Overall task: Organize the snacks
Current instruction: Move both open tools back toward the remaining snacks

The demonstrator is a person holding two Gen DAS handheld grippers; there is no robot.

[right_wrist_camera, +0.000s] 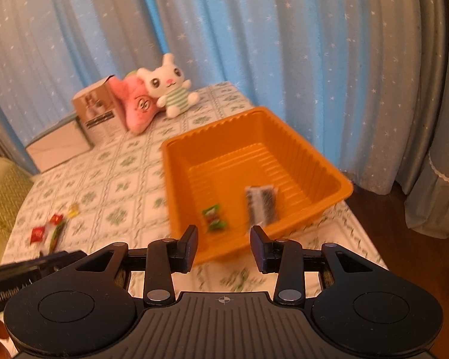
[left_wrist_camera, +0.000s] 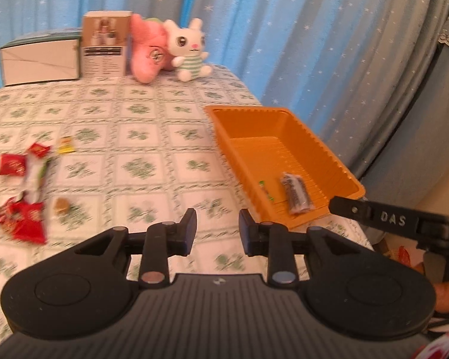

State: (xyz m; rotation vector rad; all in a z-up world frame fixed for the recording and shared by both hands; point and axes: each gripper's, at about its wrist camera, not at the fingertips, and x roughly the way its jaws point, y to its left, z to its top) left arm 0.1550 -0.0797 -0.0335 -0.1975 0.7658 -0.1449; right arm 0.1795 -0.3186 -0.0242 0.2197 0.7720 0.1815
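Note:
An orange tray (left_wrist_camera: 284,125) (right_wrist_camera: 329,173) stands at the table's right side. In it lie a dark snack packet (left_wrist_camera: 296,193) (right_wrist_camera: 262,202) and a small green packet (left_wrist_camera: 266,191) (right_wrist_camera: 214,218). Several loose snacks lie at the table's left: red packets (left_wrist_camera: 24,218) (right_wrist_camera: 37,234), a white and green wrapper (left_wrist_camera: 36,176), a yellow sweet (left_wrist_camera: 66,145) and a brown sweet (left_wrist_camera: 61,205). My left gripper (left_wrist_camera: 217,224) is open and empty above the cloth, left of the tray. My right gripper (right_wrist_camera: 224,240) is open and empty at the tray's near edge.
A white box (left_wrist_camera: 40,59), a brown carton (left_wrist_camera: 104,48), a pink plush (left_wrist_camera: 148,51) and a white rabbit toy (left_wrist_camera: 188,49) stand along the table's far edge. Blue starred curtains hang behind. The table edge drops off right of the tray.

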